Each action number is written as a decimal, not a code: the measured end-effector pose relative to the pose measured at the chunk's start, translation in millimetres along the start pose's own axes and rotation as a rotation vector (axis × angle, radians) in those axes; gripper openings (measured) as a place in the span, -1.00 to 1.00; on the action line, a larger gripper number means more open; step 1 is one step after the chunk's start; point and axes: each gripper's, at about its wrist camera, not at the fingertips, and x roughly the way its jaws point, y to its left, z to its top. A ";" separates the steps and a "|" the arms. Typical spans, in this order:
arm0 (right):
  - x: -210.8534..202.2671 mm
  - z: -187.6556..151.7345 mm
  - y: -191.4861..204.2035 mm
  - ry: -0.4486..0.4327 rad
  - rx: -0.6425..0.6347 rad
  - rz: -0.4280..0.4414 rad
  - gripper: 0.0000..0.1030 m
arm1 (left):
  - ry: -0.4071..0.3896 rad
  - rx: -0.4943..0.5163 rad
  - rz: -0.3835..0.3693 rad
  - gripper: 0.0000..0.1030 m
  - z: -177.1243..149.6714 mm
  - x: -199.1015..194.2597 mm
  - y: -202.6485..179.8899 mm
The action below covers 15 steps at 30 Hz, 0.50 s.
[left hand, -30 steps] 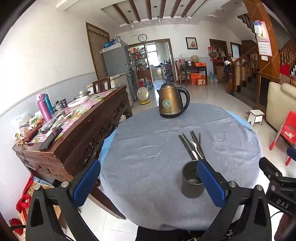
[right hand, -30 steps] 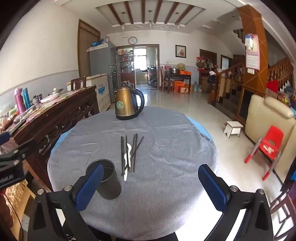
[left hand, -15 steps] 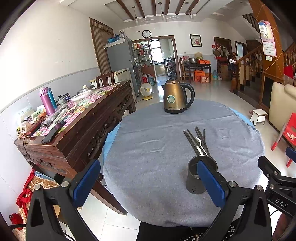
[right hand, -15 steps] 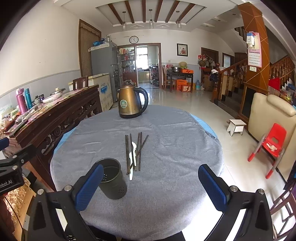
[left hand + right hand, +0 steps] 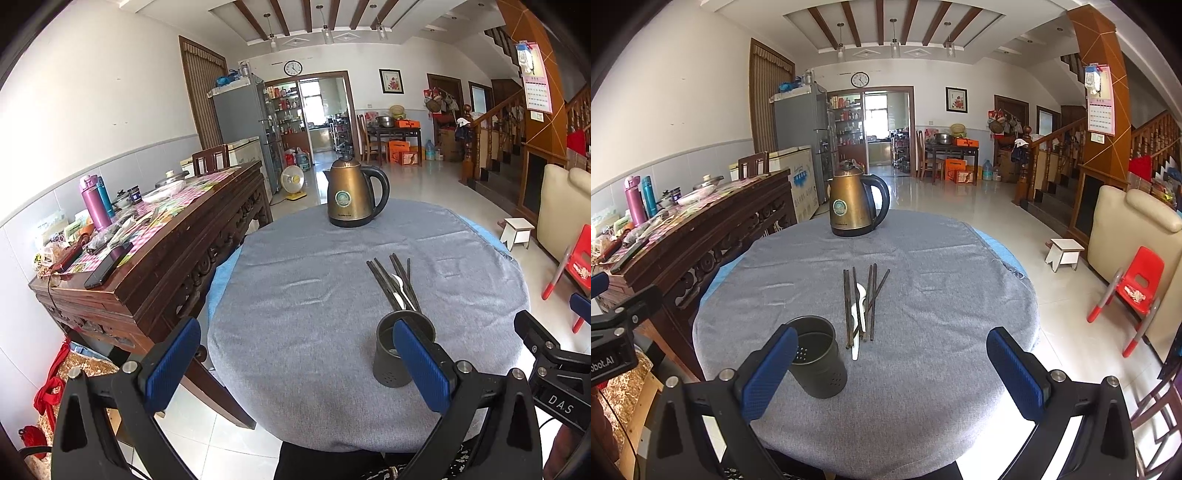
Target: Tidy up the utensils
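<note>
1. Dark chopsticks [image 5: 866, 304] and a white spoon [image 5: 857, 317] lie bunched mid-worktop [image 5: 923, 295], just beyond a dark perforated utensil cup [image 5: 818, 360] standing upright near the front edge.
2. A bronze electric kettle [image 5: 855, 206] stands at the far edge of the grey-clothed worktop.
3. The left hand-held gripper [image 5: 295, 363] hovers wide and empty; its right finger overlaps the cup.
4. The right hand-held gripper [image 5: 897, 373] is likewise spread wide, holding nothing.
5. Only the left view shows the phone [image 5: 107, 266] on the carved sideboard [image 5: 166, 258]; the right alone shows the red chair's [image 5: 1134, 291] seat.
</note>
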 end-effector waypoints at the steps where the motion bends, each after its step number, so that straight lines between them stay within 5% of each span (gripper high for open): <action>1: 0.3 0.0 0.3 0.001 0.000 0.000 1.00 | 0.000 0.001 0.001 1.00 0.0 0.0 0.0; 15: 2.4 -1.8 1.1 0.009 0.002 0.000 1.00 | 0.009 0.007 -0.001 1.00 -1.5 0.2 -1.3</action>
